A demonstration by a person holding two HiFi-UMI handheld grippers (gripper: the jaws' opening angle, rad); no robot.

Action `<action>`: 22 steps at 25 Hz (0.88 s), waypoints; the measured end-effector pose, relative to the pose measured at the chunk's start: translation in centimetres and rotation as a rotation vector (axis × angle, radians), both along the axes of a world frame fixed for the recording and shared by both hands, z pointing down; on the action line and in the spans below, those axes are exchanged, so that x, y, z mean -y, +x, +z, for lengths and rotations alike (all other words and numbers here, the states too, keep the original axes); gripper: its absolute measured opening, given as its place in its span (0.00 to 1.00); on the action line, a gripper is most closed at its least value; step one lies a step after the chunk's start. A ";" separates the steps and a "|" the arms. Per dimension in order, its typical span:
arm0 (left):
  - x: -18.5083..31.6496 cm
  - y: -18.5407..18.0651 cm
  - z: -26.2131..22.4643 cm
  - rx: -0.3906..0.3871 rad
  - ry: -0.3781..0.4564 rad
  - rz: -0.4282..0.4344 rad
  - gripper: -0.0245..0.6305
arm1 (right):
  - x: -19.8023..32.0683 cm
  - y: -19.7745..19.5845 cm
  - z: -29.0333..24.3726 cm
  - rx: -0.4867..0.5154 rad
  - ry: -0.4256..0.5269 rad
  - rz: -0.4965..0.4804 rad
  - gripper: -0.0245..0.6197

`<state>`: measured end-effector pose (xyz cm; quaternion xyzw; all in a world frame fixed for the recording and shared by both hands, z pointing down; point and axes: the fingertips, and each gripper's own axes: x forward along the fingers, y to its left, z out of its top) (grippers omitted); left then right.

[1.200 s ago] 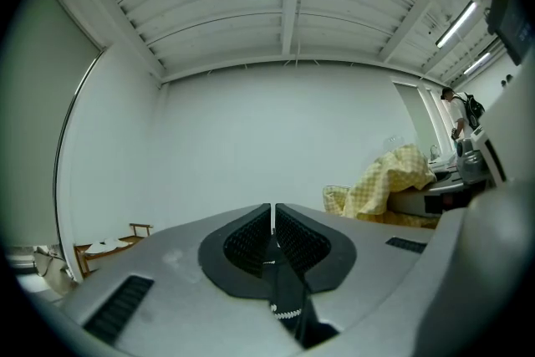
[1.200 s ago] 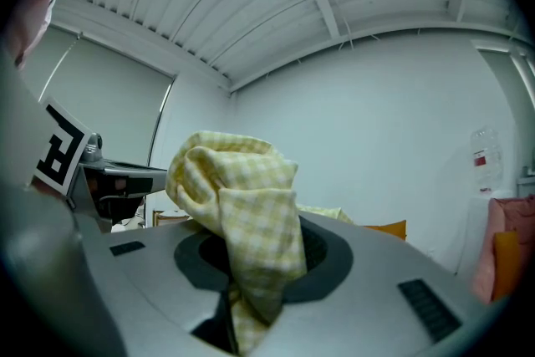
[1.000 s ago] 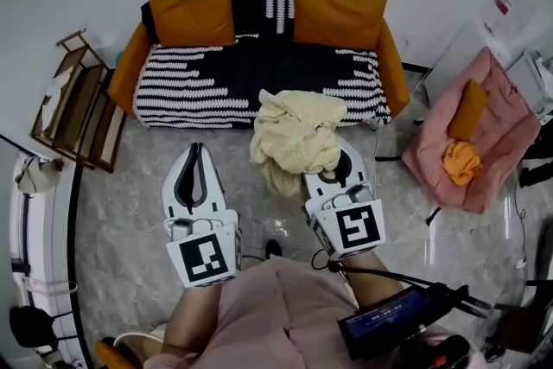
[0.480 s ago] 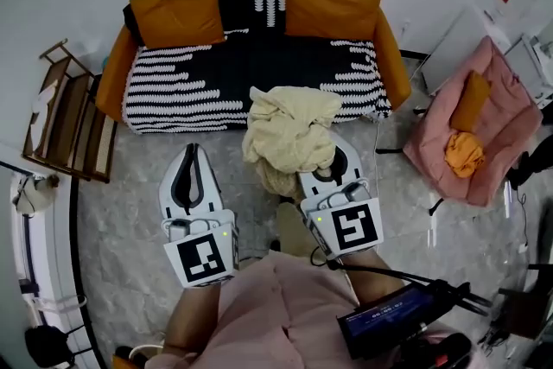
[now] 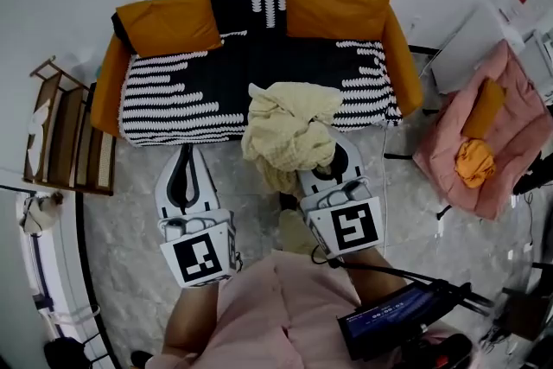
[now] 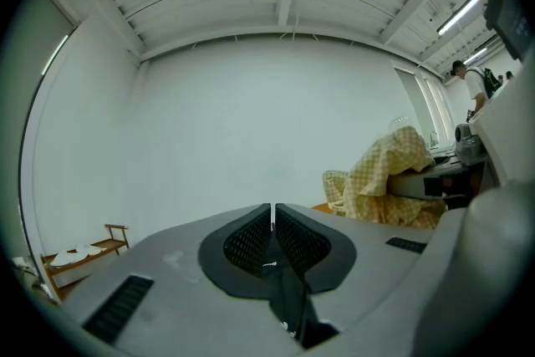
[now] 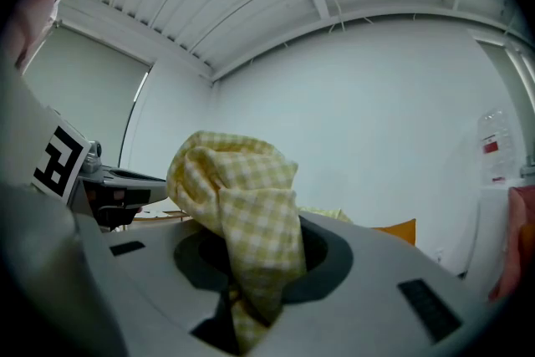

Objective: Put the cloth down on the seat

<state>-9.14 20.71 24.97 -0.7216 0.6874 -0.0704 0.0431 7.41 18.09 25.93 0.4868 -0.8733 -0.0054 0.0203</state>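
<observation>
Overhead, right gripper pinching crumpled pale-yellow checked cloth, black-and-white striped sofa seat just ahead, left gripper pressed together, empty.

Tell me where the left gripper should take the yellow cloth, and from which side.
Take the loose fold drooping at the lower left of the cloth, coming in from the left. The right gripper is shut on the bunch from the right, so that fold is likely the free part nearest the left gripper, whose jaws must open first.
</observation>
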 end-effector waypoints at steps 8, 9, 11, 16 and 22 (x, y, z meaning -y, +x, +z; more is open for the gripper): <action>9.9 0.1 -0.8 0.026 0.007 -0.015 0.07 | 10.7 0.2 -0.5 0.001 0.006 -0.020 0.20; 10.7 0.1 -0.8 0.019 0.006 -0.022 0.07 | 11.8 0.1 -0.7 0.002 0.013 -0.023 0.20; 12.1 -0.2 -1.1 0.016 0.015 -0.034 0.07 | 13.7 -0.1 -1.2 -0.003 0.024 -0.033 0.19; 14.6 -1.1 -2.0 0.026 0.043 -0.068 0.07 | 17.6 -0.3 -1.9 -0.015 0.034 -0.045 0.20; 16.7 -3.1 -1.2 -0.011 0.025 -0.115 0.07 | 21.4 -1.4 -1.8 -0.046 0.039 -0.049 0.20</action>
